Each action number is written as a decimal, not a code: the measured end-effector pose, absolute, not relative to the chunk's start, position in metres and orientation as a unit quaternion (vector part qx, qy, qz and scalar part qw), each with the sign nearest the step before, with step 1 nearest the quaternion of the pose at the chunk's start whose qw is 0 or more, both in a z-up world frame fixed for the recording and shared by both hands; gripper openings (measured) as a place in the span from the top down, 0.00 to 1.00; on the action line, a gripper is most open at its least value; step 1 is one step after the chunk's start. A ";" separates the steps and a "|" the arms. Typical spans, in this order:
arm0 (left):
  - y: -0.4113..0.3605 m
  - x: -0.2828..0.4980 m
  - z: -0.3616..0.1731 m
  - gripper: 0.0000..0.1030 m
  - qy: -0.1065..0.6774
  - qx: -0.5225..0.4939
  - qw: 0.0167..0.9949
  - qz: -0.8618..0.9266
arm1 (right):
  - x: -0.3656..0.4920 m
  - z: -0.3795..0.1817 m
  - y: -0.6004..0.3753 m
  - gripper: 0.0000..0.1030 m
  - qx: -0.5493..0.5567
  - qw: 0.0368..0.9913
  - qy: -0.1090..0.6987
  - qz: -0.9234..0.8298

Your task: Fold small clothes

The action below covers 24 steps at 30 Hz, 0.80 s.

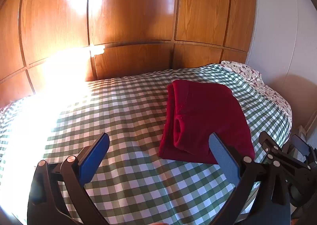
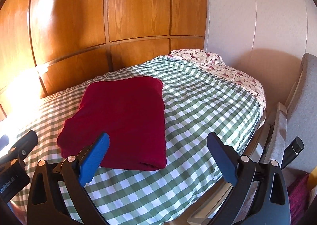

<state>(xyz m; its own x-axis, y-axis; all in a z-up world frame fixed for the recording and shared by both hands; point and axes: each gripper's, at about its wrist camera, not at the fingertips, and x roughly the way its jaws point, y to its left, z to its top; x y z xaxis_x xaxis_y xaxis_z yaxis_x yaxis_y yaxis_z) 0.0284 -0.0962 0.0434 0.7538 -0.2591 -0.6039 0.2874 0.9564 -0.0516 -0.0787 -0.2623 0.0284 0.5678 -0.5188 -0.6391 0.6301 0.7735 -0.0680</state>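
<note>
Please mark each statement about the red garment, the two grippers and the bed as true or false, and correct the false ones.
1. The red garment lies folded on the green checked cover. True.
2. The left gripper is shut on the garment. False: its jaws stand wide apart and hold nothing.
3. The right gripper is open and holds nothing. True.
4. A blue towel lies beside the garment. False: no other cloth lies on the cover.
5. A floral pillow lies at the far right end of the bed. True.
6. The wall behind the bed is bare brick. False: wooden panels stand there.
</note>
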 end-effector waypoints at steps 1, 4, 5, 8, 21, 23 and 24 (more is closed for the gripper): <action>-0.096 0.028 0.044 0.03 0.320 0.021 0.936 -0.146 | -0.079 0.028 -0.262 0.05 0.084 0.882 0.331 -0.325; -0.097 0.027 0.043 0.03 0.319 0.024 0.936 -0.144 | -0.079 0.029 -0.261 0.05 0.082 0.883 0.329 -0.325; -0.097 0.027 0.043 0.03 0.320 0.024 0.936 -0.144 | -0.078 0.028 -0.261 0.05 0.082 0.883 0.330 -0.324; -0.098 0.027 0.043 0.03 0.322 0.025 0.936 -0.143 | -0.078 0.028 -0.260 0.05 0.083 0.883 0.331 -0.321; -0.098 0.025 0.043 0.03 0.320 0.025 0.937 -0.138 | -0.078 0.027 -0.258 0.05 0.077 0.887 0.329 -0.316; -0.099 0.025 0.044 0.03 0.320 0.024 0.937 -0.138 | -0.078 0.026 -0.258 0.05 0.078 0.887 0.330 -0.314; -0.099 0.024 0.044 0.03 0.319 0.025 0.937 -0.138 | -0.078 0.026 -0.257 0.05 0.078 0.887 0.331 -0.313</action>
